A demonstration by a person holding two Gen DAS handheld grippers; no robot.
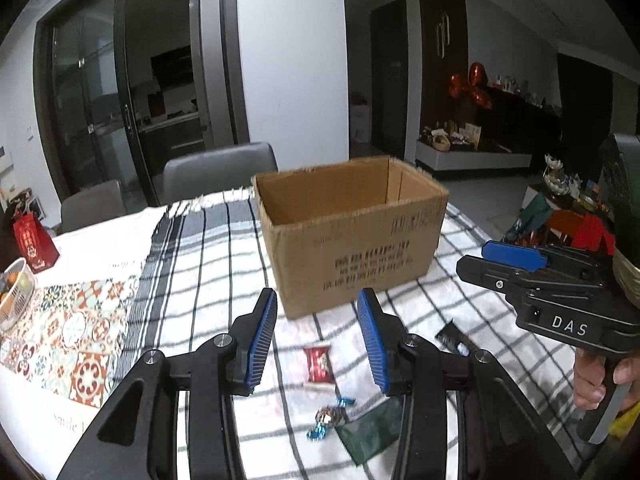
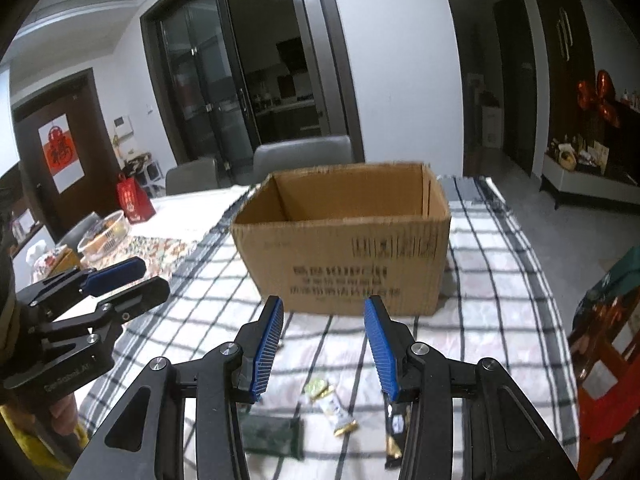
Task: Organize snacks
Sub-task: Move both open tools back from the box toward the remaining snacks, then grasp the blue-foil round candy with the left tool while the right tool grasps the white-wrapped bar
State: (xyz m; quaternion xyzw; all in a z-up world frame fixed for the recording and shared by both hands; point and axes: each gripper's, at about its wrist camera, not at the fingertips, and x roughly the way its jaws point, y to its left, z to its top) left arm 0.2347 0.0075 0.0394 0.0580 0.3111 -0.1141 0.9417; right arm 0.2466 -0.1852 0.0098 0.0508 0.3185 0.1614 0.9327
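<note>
Near the table's point(image 1: 224, 248) front edge lie loose snacks: a red packet point(image 1: 318, 365), a blue-foil candy point(image 1: 329, 420), a dark green pouch point(image 1: 370, 432). Above them the left gripper point(image 1: 316, 338) and right gripper point(image 2: 323, 346) hang part-open, holding nothing. Judged: first pick pending; next, descend and close on a packet. Beyond stands the open cardboard box point(image 1: 352, 248), its print blurred; "DAS" marks the right gripper's body.

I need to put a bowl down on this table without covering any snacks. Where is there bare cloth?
Free: the checked cloth left of the cardboard box, up to the patterned runner, and the strip right of the box. Crowded: the near edge, with the red snack, blue-wrapped candy, green packet and black bar.
</note>
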